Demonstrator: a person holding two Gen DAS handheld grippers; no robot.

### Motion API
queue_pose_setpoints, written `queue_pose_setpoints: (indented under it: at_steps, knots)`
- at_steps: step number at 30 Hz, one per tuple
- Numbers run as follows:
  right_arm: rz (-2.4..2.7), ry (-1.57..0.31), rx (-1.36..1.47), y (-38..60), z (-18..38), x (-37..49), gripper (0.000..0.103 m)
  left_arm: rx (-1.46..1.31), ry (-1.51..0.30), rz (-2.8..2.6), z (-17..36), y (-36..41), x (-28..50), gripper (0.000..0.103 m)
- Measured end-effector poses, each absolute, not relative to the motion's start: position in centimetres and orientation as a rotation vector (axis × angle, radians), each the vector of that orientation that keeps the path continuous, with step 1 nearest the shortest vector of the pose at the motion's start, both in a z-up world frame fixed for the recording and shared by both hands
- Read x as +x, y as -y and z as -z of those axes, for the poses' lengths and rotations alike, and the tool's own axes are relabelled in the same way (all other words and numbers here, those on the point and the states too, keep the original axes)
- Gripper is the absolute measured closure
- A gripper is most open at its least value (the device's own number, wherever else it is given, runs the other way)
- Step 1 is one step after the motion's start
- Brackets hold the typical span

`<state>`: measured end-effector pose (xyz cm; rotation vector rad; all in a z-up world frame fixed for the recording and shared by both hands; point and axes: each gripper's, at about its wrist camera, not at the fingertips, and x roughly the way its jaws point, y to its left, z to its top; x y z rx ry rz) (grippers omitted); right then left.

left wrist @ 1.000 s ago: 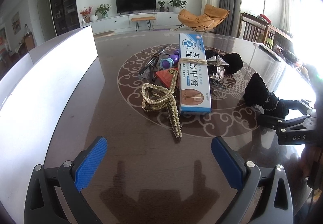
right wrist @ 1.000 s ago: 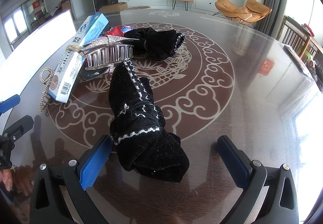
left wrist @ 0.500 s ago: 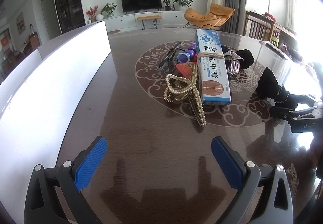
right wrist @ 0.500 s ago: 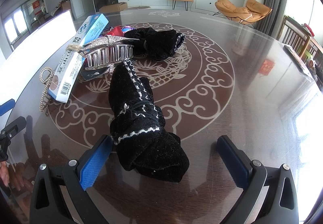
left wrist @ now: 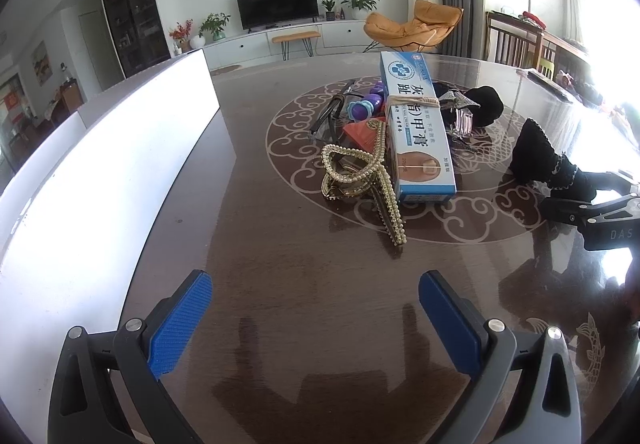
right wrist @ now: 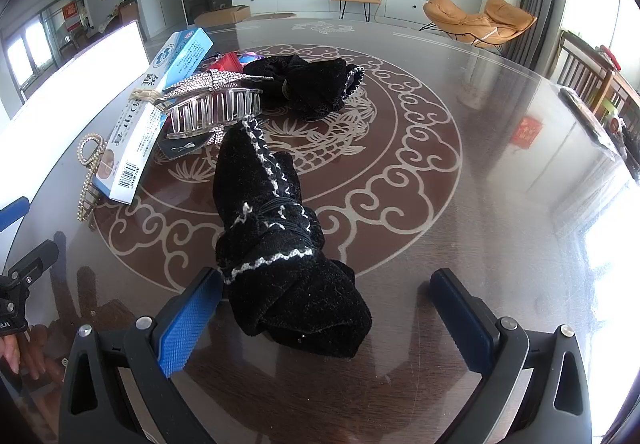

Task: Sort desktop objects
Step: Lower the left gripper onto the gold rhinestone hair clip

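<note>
In the left wrist view, the left claw [left wrist: 316, 320] is held spread wide above a bare stretch of the desk [left wrist: 280, 264], with nothing between its blue pads. The heap to be sorted is seen well ahead on the round pattern: a blue and white box [left wrist: 416, 128] laid across other items, a gold hair clip [left wrist: 360, 180] leaning against its near end, and a purple toy [left wrist: 362, 106] and a red packet [left wrist: 362, 130] tucked beside it. A white bin [left wrist: 92, 160] is stood along the left edge, probably as a place for sorted things.

In the right wrist view, the right claw [right wrist: 326, 312] is held apart around the near end of a black scrunchie [right wrist: 280, 240], its left pad just beside the cloth; no grip is made yet. The scrunchie is judged to be the item about to be taken. A clear hair clip [right wrist: 212, 110] is perched against the box [right wrist: 160, 104], and a second black scrunchie [right wrist: 312, 84] is lying behind.
</note>
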<state>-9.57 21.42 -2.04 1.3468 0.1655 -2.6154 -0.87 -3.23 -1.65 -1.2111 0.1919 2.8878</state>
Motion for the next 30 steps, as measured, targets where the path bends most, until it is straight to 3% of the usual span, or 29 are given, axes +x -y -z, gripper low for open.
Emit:
queue_pose_setpoints:
  at_steps: [10,21,30]
  knots:
    - [2.615,-0.166,1.347,-21.4,2.0,-9.6,0.0,-1.233,-0.215,-2.889,1.7,3.2,-1.2,0.0]
    - [2.615,-0.166,1.347,-21.4,2.1,-9.5,0.0,-1.295,0.165,-2.752,0.9,5.7,-5.3,0.0]
    - [2.615,-0.165,1.347,-21.4,2.1,-9.5,0.0,-1.389,0.226,-2.752,1.6,5.4,-9.9,0.0]
